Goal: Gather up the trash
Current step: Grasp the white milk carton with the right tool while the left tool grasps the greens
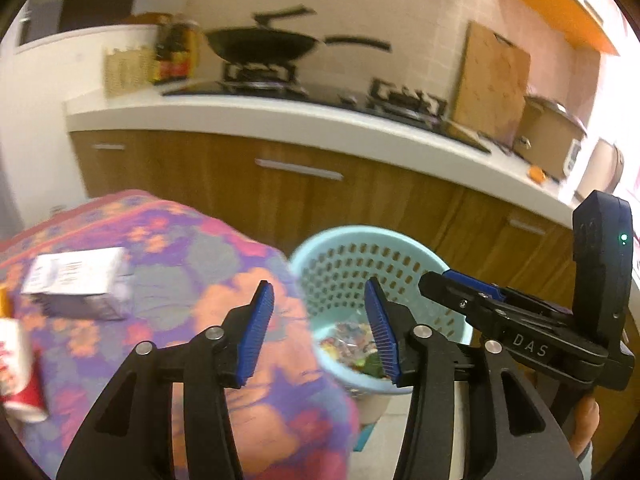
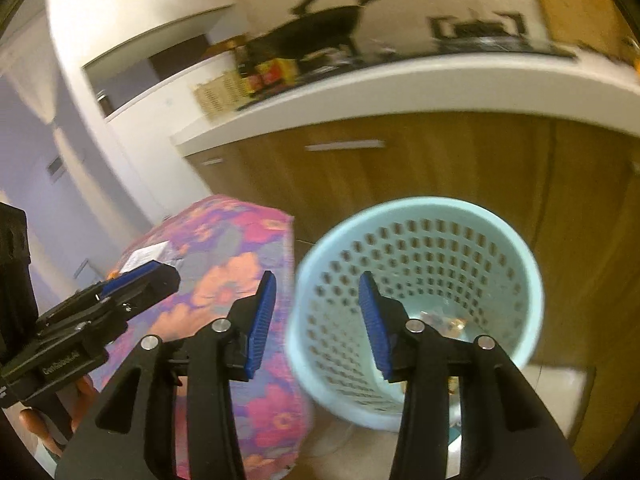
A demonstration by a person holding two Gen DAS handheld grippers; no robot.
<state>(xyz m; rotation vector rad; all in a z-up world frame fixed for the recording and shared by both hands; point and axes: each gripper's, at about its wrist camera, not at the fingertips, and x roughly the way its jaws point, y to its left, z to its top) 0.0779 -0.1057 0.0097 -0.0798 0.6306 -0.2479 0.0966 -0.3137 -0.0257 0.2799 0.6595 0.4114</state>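
Note:
A light-blue perforated waste basket (image 1: 400, 248) stands on the floor beside a table with a floral cloth (image 1: 180, 248); colourful wrappers (image 1: 352, 344) lie at its bottom. The basket also shows in the right wrist view (image 2: 520, 248). My left gripper (image 1: 320, 332) is open and empty, over the table edge and the basket rim. My right gripper (image 2: 316, 320) is open and empty, just above the basket's near rim. On the cloth lie a white carton (image 1: 80, 280) and a red-and-white cup (image 1: 16, 372) at the far left. The carton shows small in the right wrist view (image 2: 148, 256).
A white kitchen counter (image 1: 280, 120) with brown cabinets (image 1: 320, 200) runs behind the basket. On it are a gas hob with a black wok (image 1: 264, 44), bottles (image 1: 176, 52), a wooden cutting board (image 1: 492, 84) and pots (image 1: 552, 136).

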